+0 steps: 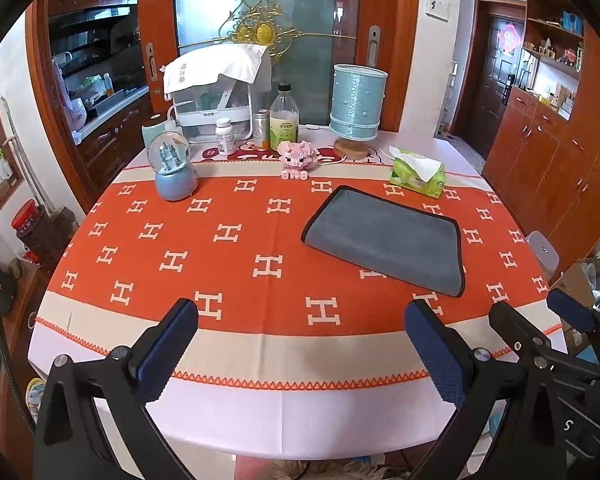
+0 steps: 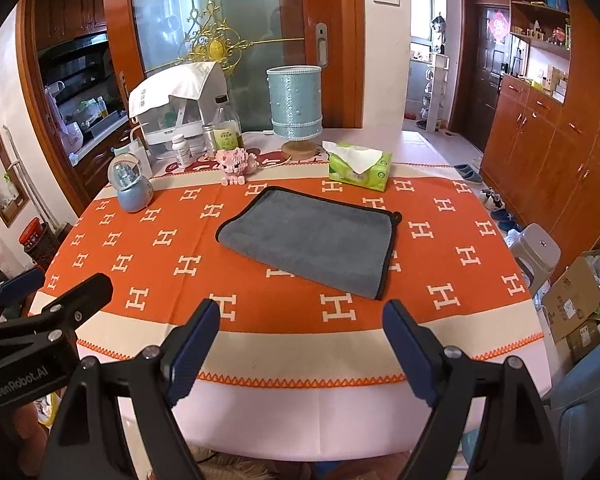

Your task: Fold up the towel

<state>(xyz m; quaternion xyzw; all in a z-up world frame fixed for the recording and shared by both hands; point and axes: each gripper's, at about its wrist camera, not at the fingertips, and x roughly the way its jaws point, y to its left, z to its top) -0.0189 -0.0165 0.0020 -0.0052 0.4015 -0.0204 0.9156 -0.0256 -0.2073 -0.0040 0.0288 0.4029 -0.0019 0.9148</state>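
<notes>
A grey towel (image 1: 384, 240) with black trim lies folded flat on the orange patterned tablecloth (image 1: 204, 248), right of the table's middle; it also shows in the right wrist view (image 2: 312, 236). My left gripper (image 1: 300, 344) is open and empty, held over the table's near edge, left of the towel. My right gripper (image 2: 300, 344) is open and empty, held over the near edge just in front of the towel. In the left wrist view the right gripper (image 1: 540, 320) shows at the right edge, and in the right wrist view the left gripper (image 2: 56, 284) shows at the left edge.
Behind the towel stand a green tissue box (image 2: 360, 168), a pink brick pig (image 2: 236, 164), a blue snow globe (image 2: 132, 184), a teal lamp (image 2: 296, 108), bottles (image 2: 226, 124) and a covered white rack (image 2: 176, 100). A grey stool (image 2: 538, 248) and boxes (image 2: 576, 296) stand right of the table.
</notes>
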